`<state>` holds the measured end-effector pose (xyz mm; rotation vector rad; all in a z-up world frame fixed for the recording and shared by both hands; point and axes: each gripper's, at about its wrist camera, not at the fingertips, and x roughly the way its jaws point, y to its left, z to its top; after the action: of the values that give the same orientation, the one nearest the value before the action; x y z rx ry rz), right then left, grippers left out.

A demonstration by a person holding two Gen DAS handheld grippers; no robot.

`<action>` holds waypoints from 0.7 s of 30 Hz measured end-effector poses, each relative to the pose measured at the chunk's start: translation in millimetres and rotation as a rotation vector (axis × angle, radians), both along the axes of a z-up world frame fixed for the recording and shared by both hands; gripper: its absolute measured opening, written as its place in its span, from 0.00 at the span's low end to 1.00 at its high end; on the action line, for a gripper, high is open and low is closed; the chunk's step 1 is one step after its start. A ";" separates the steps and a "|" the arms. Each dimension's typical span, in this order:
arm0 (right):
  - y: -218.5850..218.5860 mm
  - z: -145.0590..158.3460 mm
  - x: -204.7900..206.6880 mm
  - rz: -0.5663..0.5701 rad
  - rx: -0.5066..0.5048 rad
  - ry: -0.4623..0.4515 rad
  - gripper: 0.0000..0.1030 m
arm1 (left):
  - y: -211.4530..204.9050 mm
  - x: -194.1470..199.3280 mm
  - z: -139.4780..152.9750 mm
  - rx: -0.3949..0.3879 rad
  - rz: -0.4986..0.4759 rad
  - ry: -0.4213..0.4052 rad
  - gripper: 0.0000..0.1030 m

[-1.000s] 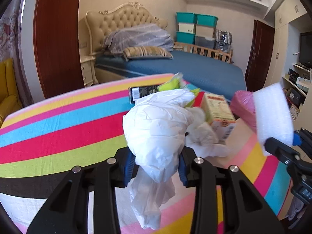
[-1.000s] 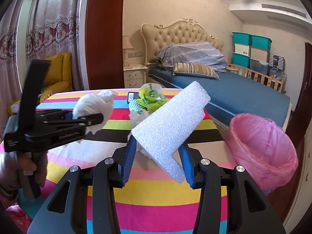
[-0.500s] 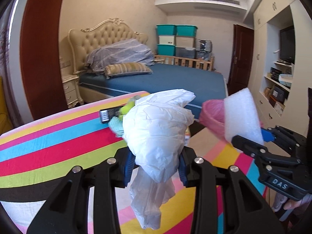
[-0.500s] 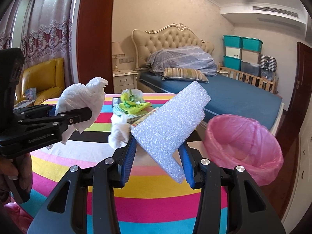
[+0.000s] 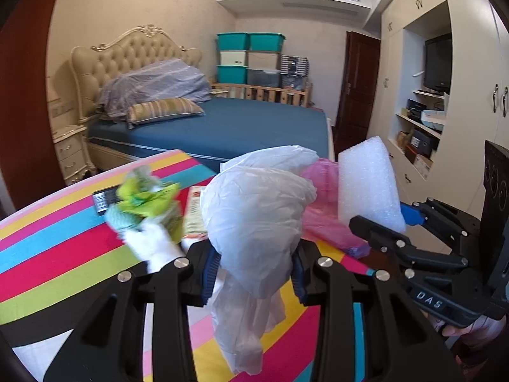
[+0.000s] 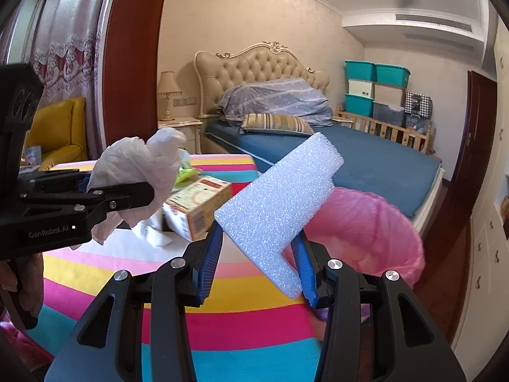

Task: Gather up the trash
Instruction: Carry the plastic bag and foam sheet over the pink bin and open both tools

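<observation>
The pink-lined bin (image 6: 366, 232), at three o'clock off the striped table (image 6: 222, 299), is judged the goal of a carrying step; release above its mouth is called for next. A foam block (image 6: 280, 210) is pinched by the right gripper (image 6: 257, 254), a crumpled white bag (image 5: 254, 210) by the left gripper (image 5: 254, 270). Compared with a second ago, the bin is seen nearer and the table litter further left

blue bed (image 5: 254, 127), teal storage boxes (image 5: 249, 41), yellow armchair (image 6: 57, 130).

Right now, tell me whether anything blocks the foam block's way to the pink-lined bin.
Nothing visible does. The right gripper holds the white foam block, and the pink-lined bin sits open just behind it to the right. The carton and the left gripper's white plastic bag lie off to the left.
</observation>
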<state>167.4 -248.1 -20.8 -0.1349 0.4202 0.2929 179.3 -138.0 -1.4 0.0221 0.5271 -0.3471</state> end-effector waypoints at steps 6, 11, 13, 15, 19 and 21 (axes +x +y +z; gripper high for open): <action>-30.5 0.6 12.6 -0.035 -0.036 -0.003 0.42 | -37.0 24.7 1.9 -0.002 -0.073 0.013 0.36; -61.6 0.7 25.7 -0.078 -0.041 -0.004 0.42 | -71.8 44.2 4.4 0.004 -0.127 0.017 0.36; -73.3 0.0 32.8 -0.088 -0.043 -0.006 0.42 | -82.8 53.1 5.3 0.001 -0.146 0.023 0.36; -84.0 -2.1 41.8 -0.102 -0.048 -0.001 0.42 | -95.7 65.4 5.3 -0.012 -0.164 0.040 0.36; -98.3 -8.5 58.0 -0.118 -0.051 0.010 0.42 | -116.0 90.5 3.4 -0.041 -0.175 0.076 0.36; -103.7 -12.1 66.4 -0.125 -0.052 0.020 0.42 | -126.1 104.7 2.2 -0.051 -0.179 0.092 0.36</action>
<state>233.8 -351.7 -33.0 -0.1561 0.4539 0.1600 284.0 -264.1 0.8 0.0043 0.6090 -0.5384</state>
